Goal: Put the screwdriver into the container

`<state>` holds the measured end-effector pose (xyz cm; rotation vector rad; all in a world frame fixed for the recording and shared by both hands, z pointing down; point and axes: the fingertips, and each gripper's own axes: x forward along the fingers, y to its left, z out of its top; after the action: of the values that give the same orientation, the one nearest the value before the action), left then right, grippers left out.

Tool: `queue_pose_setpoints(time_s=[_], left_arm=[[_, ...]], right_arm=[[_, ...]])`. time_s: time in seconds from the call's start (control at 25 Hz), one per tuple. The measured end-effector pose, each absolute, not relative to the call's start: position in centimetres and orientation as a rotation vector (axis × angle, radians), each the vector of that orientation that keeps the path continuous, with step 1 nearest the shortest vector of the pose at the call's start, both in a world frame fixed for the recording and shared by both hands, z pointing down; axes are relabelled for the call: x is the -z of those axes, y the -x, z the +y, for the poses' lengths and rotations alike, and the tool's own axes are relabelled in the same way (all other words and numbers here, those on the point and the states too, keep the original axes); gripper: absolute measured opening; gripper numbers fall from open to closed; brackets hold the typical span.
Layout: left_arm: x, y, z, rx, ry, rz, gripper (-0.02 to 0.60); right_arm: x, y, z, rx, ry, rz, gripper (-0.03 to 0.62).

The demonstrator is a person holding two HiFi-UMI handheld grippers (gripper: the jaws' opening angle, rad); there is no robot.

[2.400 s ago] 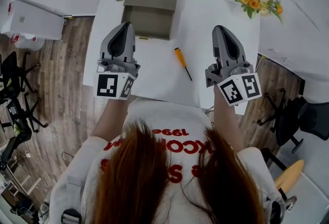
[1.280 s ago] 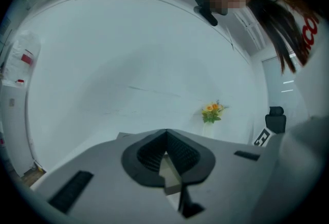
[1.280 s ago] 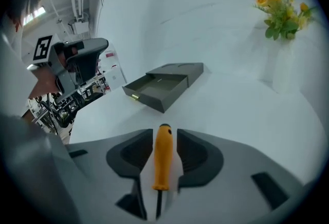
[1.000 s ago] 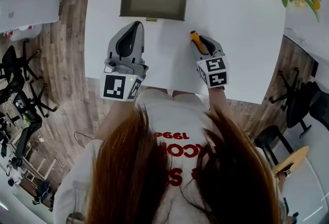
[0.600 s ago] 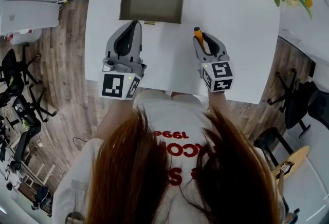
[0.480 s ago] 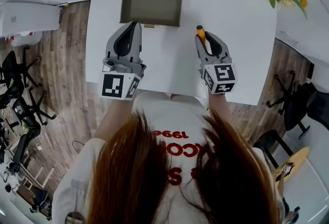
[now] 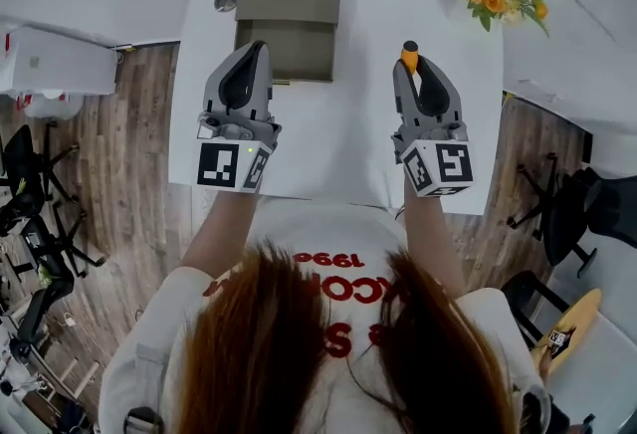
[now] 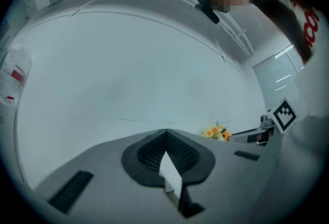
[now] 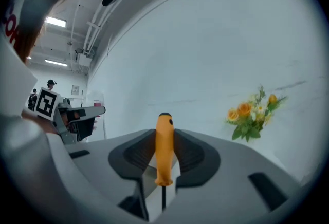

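Orange handle upright, the screwdriver sat clamped between the right fingers, held above the white surface and well to the right of the olive container. Judged from this, the carry was under way. The next move called for travelling left until the tool was over the container's open tray, then lowering and letting go. Both hands pointed roughly level, away from the person. The left fingers were pressed together on nothing. The blade seemed to hang downward, though it barely showed.
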<state>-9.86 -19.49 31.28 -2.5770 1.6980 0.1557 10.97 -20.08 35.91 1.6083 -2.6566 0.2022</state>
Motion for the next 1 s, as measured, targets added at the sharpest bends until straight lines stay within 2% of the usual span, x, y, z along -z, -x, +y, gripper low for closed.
queue_pose_setpoints(time_s=[0.44,0.68,1.0], left_arm=[[-26.3,9.7,-19.9,-0.243,2.507,1.61,0.005],[-26.0,10.0,-19.7,-0.244,2.487,1.628,0.005],[-26.3,13.2,-18.6,-0.203,2.397,1.748,0.005]], right_arm=[[-26.2,-13.2,-18.6,0.006,-1.792,-2.794,0.112],[-25.5,-12.7,-18.5,0.012,-1.744,-2.825,0.112],[-25.5,-8.2,-19.3,0.01,-1.537,-2.937,0.112]])
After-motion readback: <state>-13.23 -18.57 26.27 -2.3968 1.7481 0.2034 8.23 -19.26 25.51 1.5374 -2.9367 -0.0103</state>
